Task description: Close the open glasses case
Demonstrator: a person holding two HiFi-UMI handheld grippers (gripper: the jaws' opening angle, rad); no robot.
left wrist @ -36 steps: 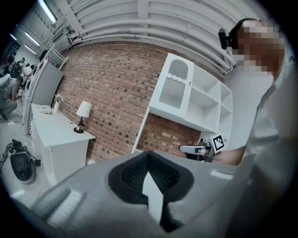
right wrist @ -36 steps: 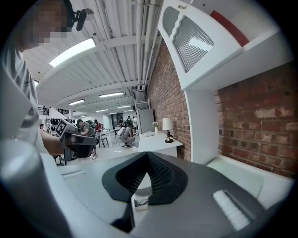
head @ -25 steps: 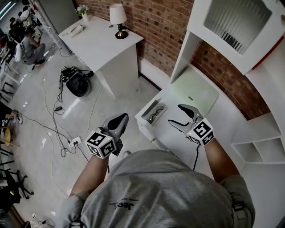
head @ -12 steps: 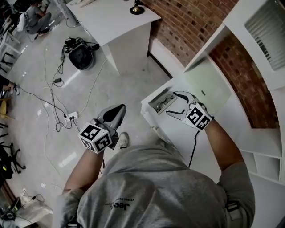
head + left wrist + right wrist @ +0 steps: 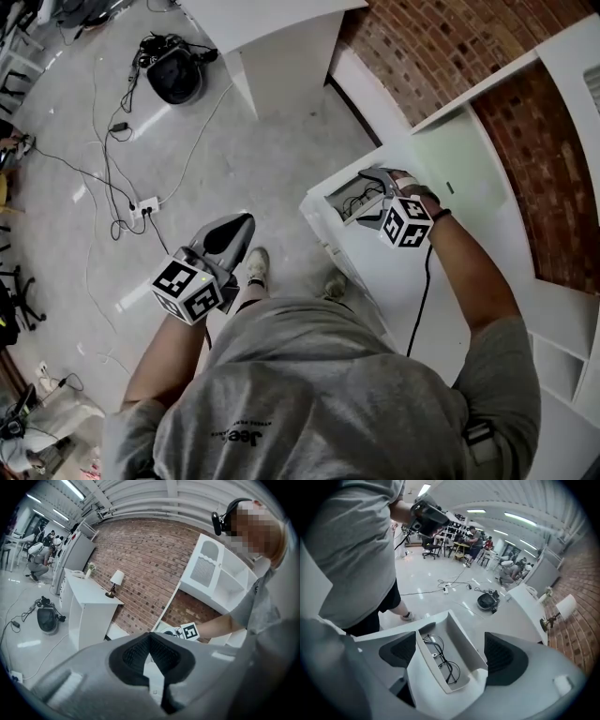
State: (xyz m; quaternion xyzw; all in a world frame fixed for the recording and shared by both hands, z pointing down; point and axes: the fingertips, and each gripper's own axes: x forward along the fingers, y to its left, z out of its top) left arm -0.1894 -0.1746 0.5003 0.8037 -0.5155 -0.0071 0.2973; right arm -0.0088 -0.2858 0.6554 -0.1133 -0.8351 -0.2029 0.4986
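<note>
The open white glasses case lies at the near corner of the white desk, with thin black-rimmed glasses inside it. My right gripper points steeply down over the case. Its jaws are opening and straddle the case, one dark pad close by the case's left wall, the other pad standing off to the right. My left gripper hangs over the floor left of the desk, shut and holding nothing.
A green mat lies on the desk against the brick wall. White shelves stand on the right. Another white table stands beyond. Cables, a power strip and a black bag lie on the floor.
My right gripper has come down and rolled over the case at the desk corner, its jaws spreading wider. The left gripper has sunk a little toward the lower left.
</note>
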